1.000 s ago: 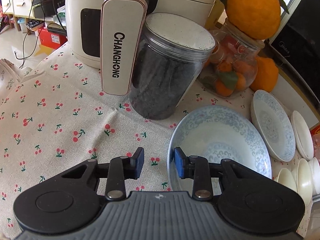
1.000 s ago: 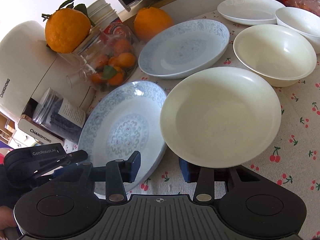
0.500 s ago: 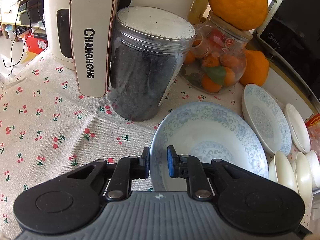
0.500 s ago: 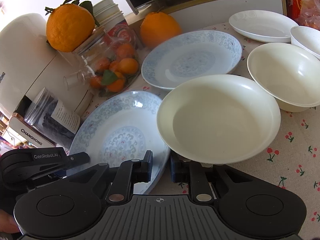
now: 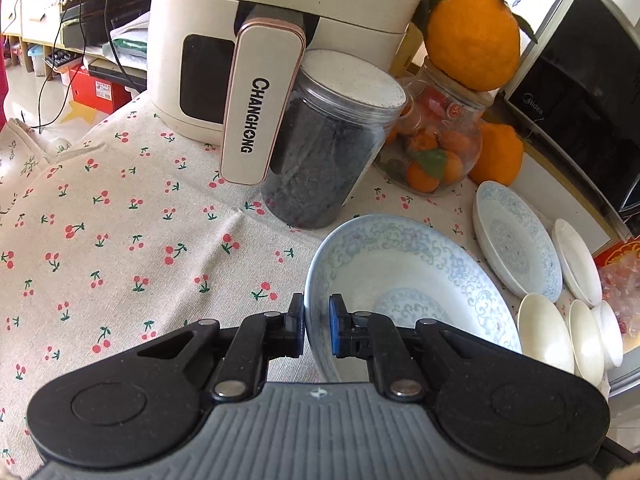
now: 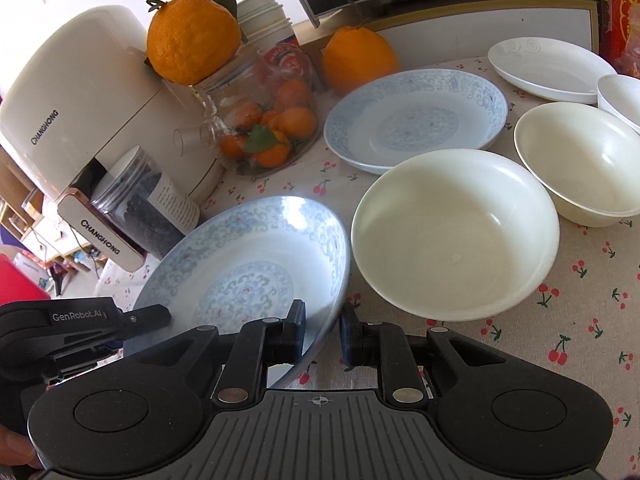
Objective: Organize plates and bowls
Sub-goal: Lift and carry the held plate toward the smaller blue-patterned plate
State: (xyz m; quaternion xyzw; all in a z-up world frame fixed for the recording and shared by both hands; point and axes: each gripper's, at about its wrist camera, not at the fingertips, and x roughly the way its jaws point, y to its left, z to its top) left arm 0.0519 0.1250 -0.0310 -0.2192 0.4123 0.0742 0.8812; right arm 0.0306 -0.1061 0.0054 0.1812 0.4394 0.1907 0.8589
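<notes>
Between both claws: blue-patterned plate (image 5: 404, 280). Left claw (image 5: 317, 328) clamped on its near rim, right claw (image 6: 322, 332) straddles the opposite rim, not visibly pinching. Plate tilted, face toward the cream bowl (image 6: 456, 232). Versus 0.5 s ago, right claw moved off the bowl onto the plate.
</notes>
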